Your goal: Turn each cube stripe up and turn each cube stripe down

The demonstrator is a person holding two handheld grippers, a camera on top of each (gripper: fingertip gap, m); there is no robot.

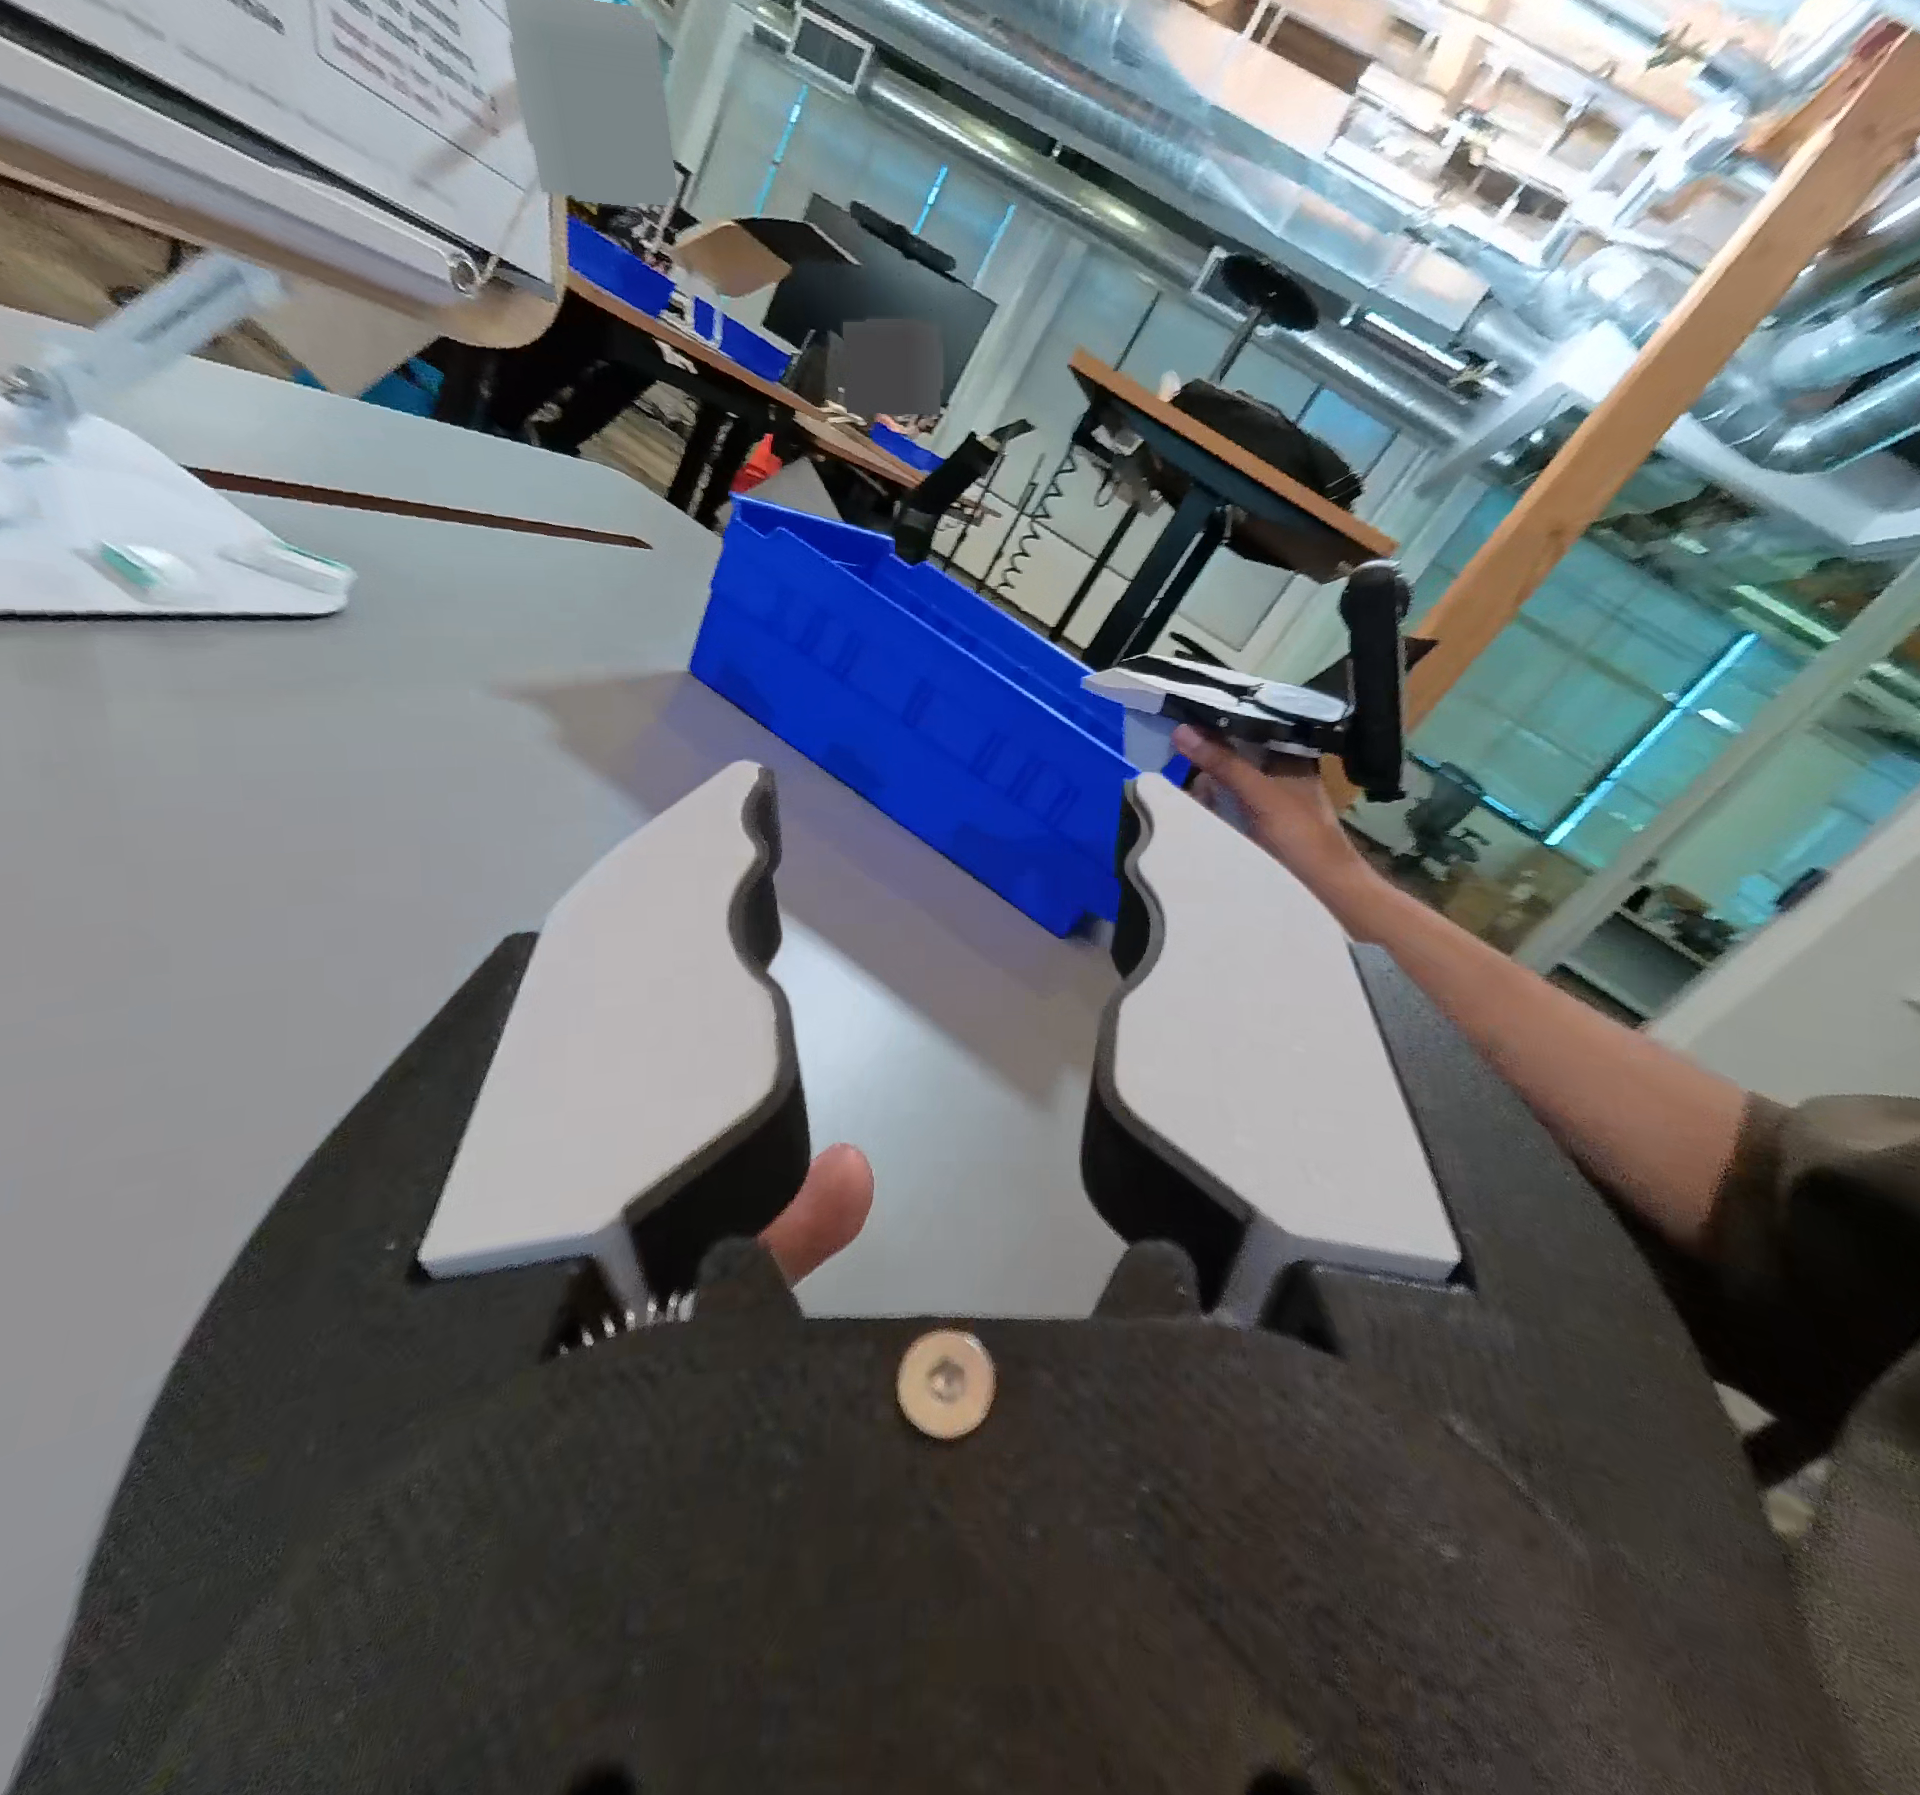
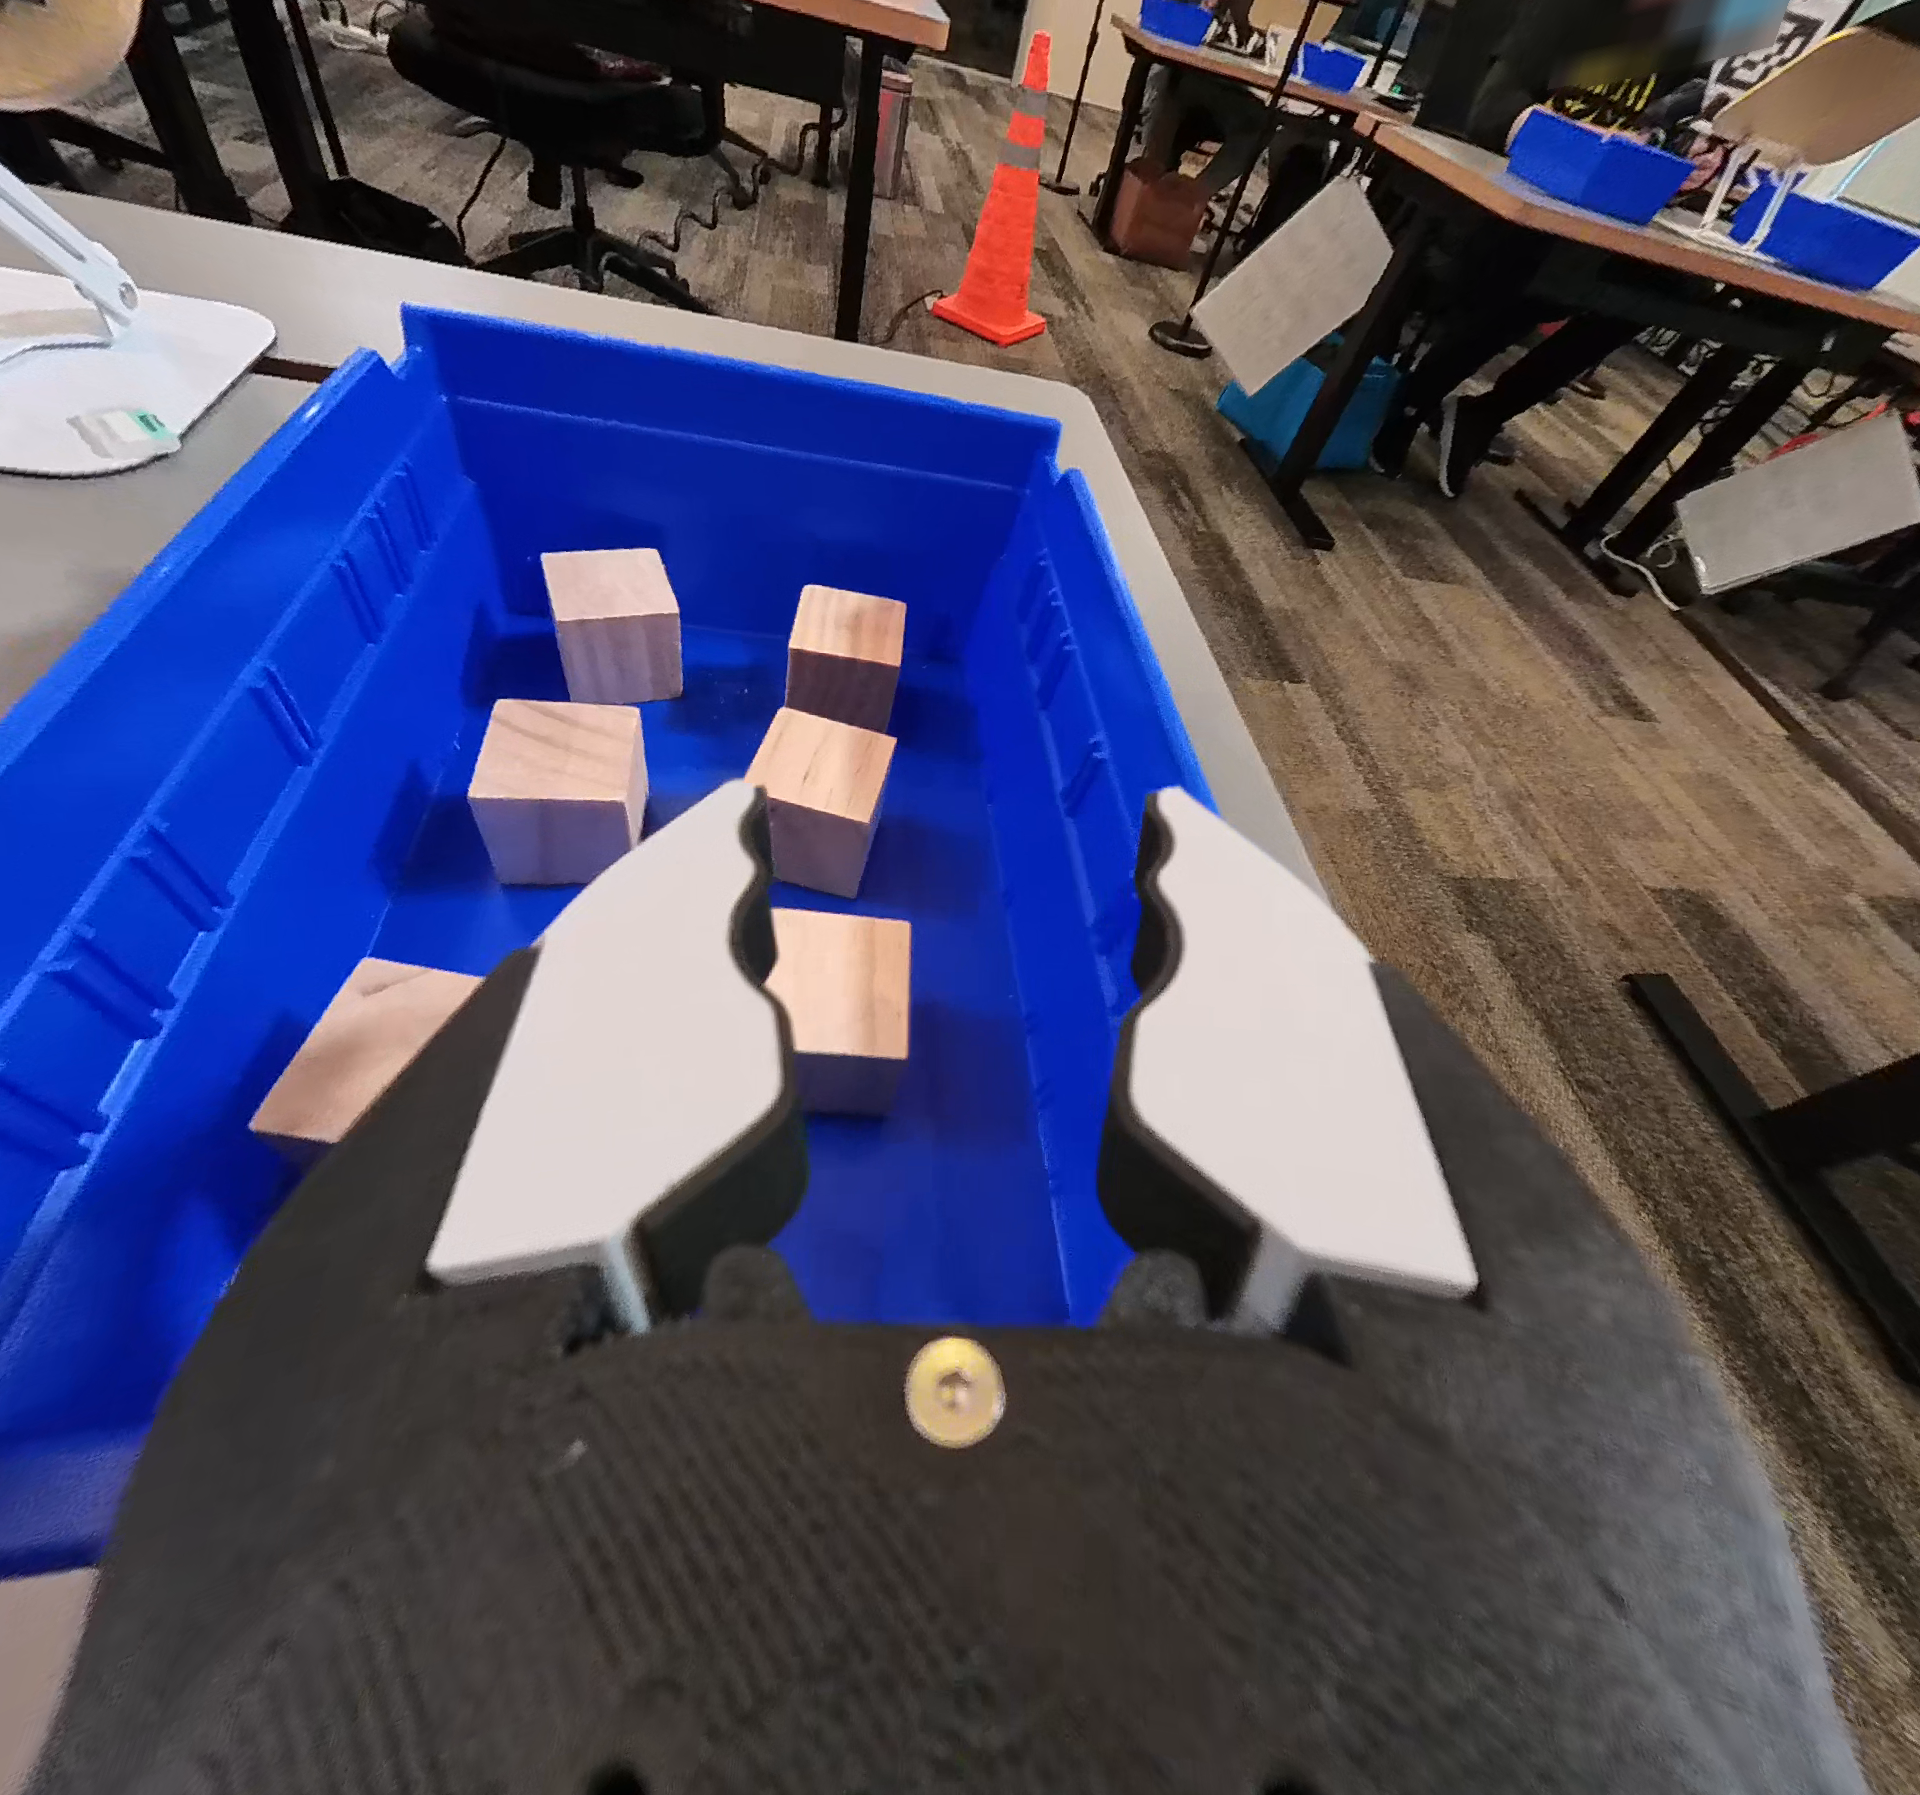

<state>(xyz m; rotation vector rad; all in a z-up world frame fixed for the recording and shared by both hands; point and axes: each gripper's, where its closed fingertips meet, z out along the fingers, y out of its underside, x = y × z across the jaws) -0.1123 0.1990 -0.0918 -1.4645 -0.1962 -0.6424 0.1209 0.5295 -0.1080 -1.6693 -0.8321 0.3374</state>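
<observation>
Overhead, right gripper (image 2: 951,872) with fingers spread and empty, above six wooden cubes (image 2: 842,1007) lying apart inside the blue bin (image 2: 260,706); no stripe showing. Low over the grey table (image 1: 312,810), left gripper (image 1: 945,872) spread too, gripping nothing, beside the bin.

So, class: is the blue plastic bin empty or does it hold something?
Not empty. The blue plastic bin holds six plain wooden cubes on its floor; no stripes show.
</observation>
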